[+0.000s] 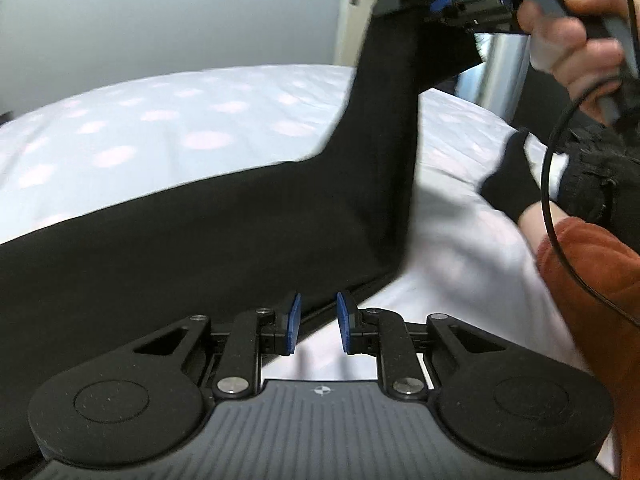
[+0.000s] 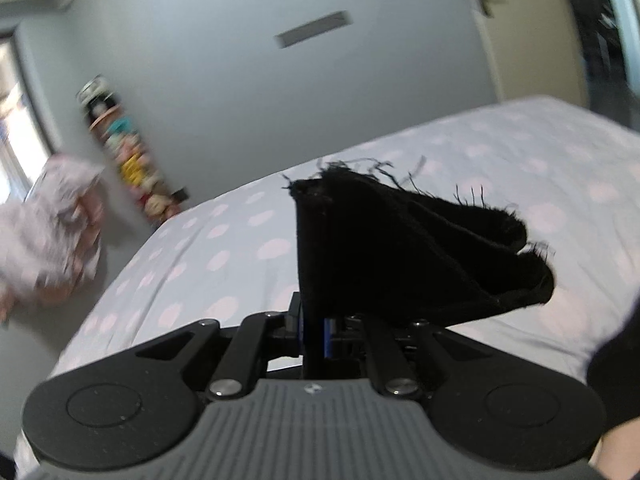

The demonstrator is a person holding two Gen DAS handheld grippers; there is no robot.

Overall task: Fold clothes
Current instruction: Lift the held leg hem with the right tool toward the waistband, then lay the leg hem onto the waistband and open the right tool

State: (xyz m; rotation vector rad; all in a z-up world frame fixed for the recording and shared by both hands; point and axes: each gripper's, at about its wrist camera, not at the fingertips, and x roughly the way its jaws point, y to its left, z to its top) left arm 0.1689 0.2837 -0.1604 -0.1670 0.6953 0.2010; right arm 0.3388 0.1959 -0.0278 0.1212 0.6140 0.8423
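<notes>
On the left, the left gripper hovers with its fingers narrowly parted over the black garment, which lies on the spotted bed and rises rightward to the right gripper, whose fingers pinch its frayed hem.

A bed in pale dotted bedding stands before a grey-blue wall and a cream door
</notes>
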